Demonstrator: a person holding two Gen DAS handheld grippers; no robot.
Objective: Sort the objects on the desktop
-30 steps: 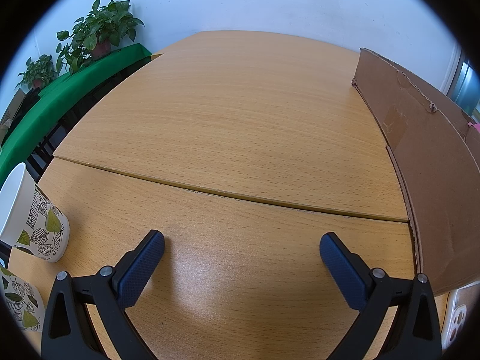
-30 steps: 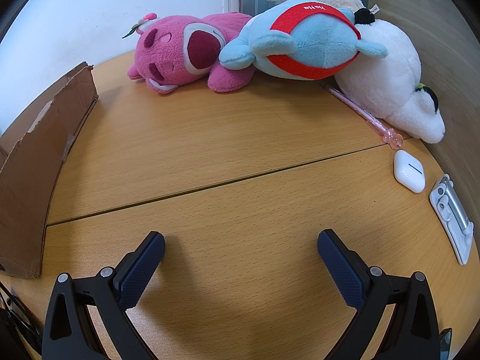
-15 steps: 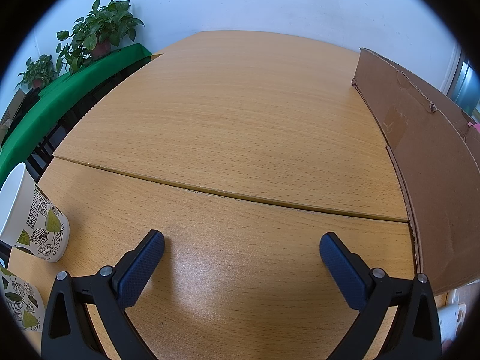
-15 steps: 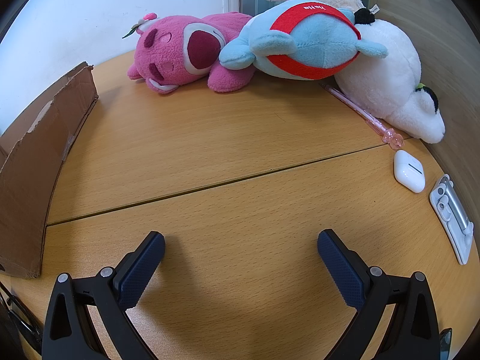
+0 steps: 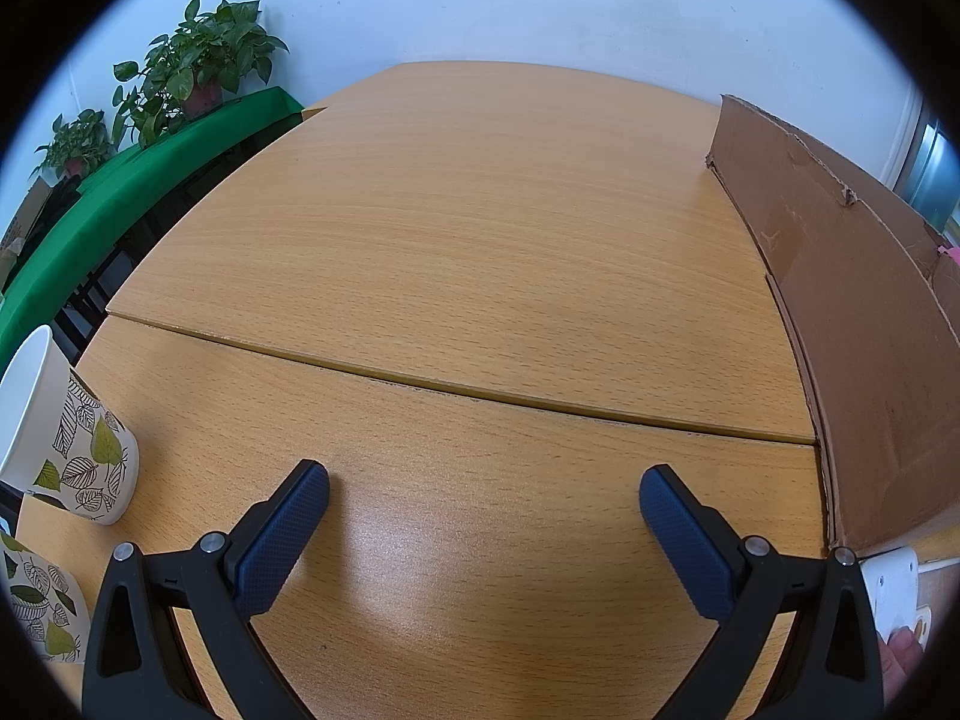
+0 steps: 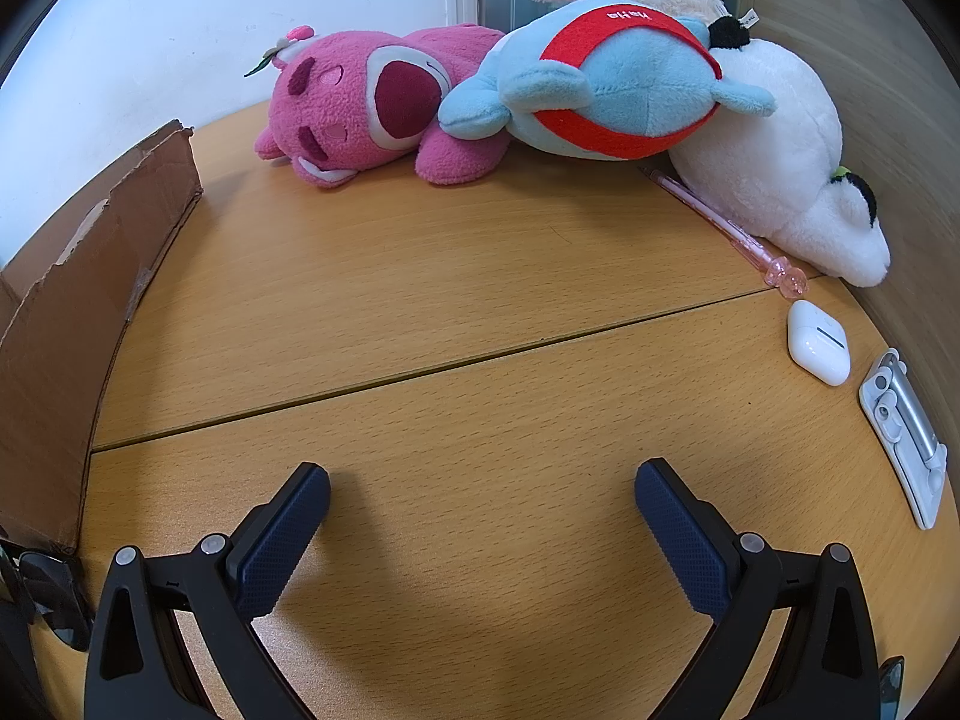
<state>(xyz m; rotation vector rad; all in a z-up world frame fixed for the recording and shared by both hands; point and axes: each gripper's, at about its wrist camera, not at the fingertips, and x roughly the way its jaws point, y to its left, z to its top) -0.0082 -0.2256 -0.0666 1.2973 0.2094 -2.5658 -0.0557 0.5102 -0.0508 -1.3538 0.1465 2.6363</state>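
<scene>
My left gripper [image 5: 483, 495] is open and empty above the wooden table [image 5: 480, 276]. A leaf-patterned paper cup [image 5: 66, 450] stands to its left, with a second one [image 5: 36, 606] at the lower left edge. My right gripper [image 6: 482, 492] is open and empty. Ahead of it lie a pink plush bear [image 6: 372, 102], a blue and red plush [image 6: 612, 78] and a white plush [image 6: 786, 174]. A pink pen [image 6: 720, 222], a white earbuds case [image 6: 817, 349] and a white and silver phone stand [image 6: 906, 432] lie to the right.
A cardboard box [image 5: 840, 300] stands at the right of the left wrist view; it also shows at the left of the right wrist view [image 6: 78, 300]. A white phone [image 5: 897, 594] held by a finger sits at the lower right. Dark sunglasses [image 6: 48, 594] lie lower left. Potted plants [image 5: 192, 60] stand behind.
In the left wrist view the white phone at the lower right edge has shifted, and a fingertip now shows on it. Both grippers have stayed still.
</scene>
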